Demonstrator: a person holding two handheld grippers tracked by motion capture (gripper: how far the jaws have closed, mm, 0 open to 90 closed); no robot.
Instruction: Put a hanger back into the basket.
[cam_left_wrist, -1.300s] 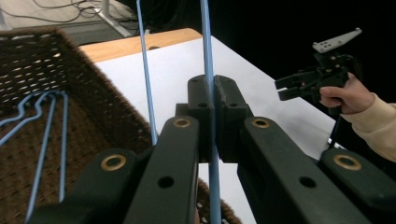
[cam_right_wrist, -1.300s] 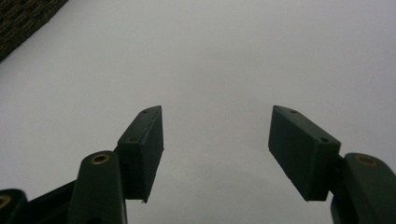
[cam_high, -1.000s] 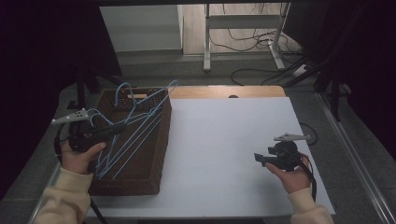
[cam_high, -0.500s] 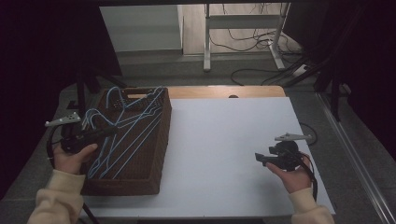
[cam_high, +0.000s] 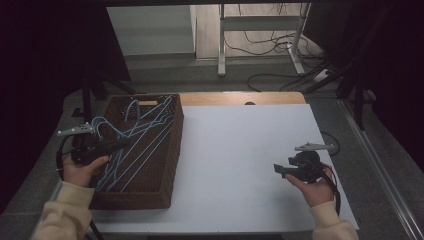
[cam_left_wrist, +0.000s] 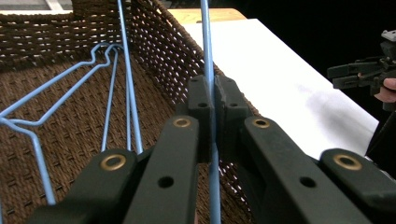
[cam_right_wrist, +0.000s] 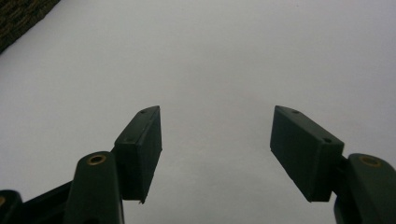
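Observation:
Several blue wire hangers (cam_high: 137, 137) lie in a brown woven basket (cam_high: 165, 187) at the table's left. My left gripper (cam_high: 125, 143) reaches over the basket and is shut on the wire of one blue hanger (cam_left_wrist: 208, 56), which runs straight up between its pads in the left gripper view. Other hangers (cam_left_wrist: 112, 70) rest on the basket floor behind it. My right gripper (cam_high: 277, 169) hovers over the white table top (cam_high: 235, 150) at the right, jaws open, nothing between them. In the right gripper view its gripper (cam_right_wrist: 215, 140) faces bare white surface.
A strip of wooden table edge (cam_high: 240, 98) shows behind the white top. Beyond it stand desk legs and cables (cam_high: 270, 55) on the floor. The basket's corner (cam_right_wrist: 23, 14) shows at the upper left of the right gripper view.
My left gripper has lowered the held hangers from above the basket's rim down into the basket. The right gripper has stayed still.

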